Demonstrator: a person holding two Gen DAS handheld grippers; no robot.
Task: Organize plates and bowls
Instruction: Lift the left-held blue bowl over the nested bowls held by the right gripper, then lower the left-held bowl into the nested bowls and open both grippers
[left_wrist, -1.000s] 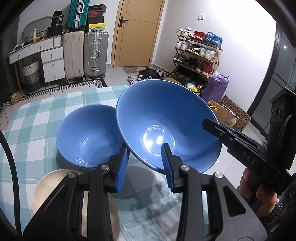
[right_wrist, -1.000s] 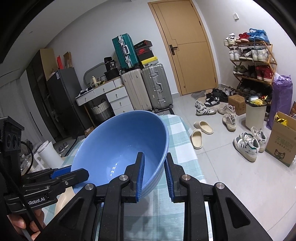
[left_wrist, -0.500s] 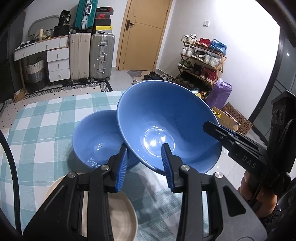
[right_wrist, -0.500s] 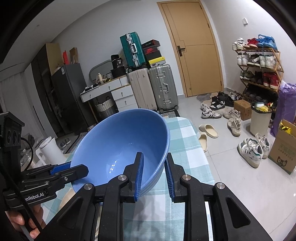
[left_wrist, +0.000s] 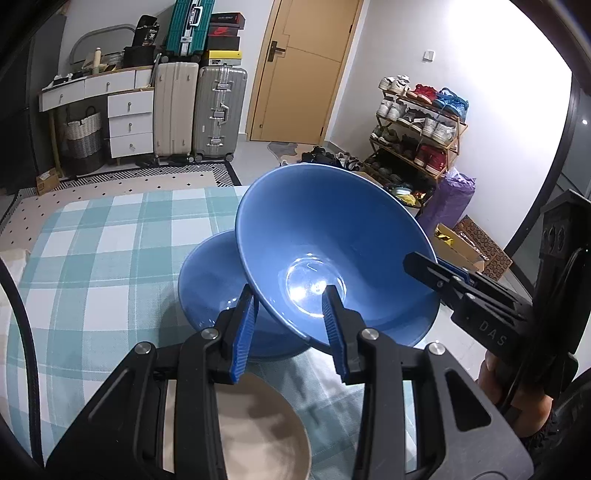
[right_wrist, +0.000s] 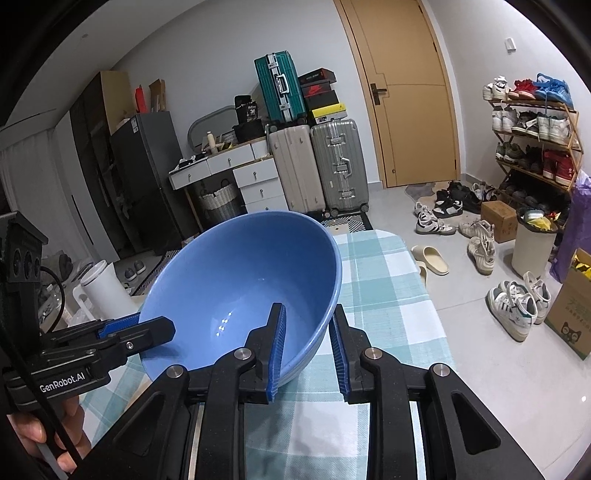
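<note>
Both my grippers grip one large blue bowl (left_wrist: 332, 251) above the checked tablecloth (left_wrist: 110, 236). From the left: my left gripper (left_wrist: 288, 317), jaws partly apart, pinches the bowl's near rim, one pad inside, one under. Just beyond its left finger a second blue bowl (left_wrist: 210, 280) sits on the cloth, nothing in it. Below that gripper lies a beige plate (left_wrist: 258, 439), bare. My right gripper (right_wrist: 306, 339), nearly closed, clamps the held bowl's opposite rim; the bowl tilts, nothing inside.
</note>
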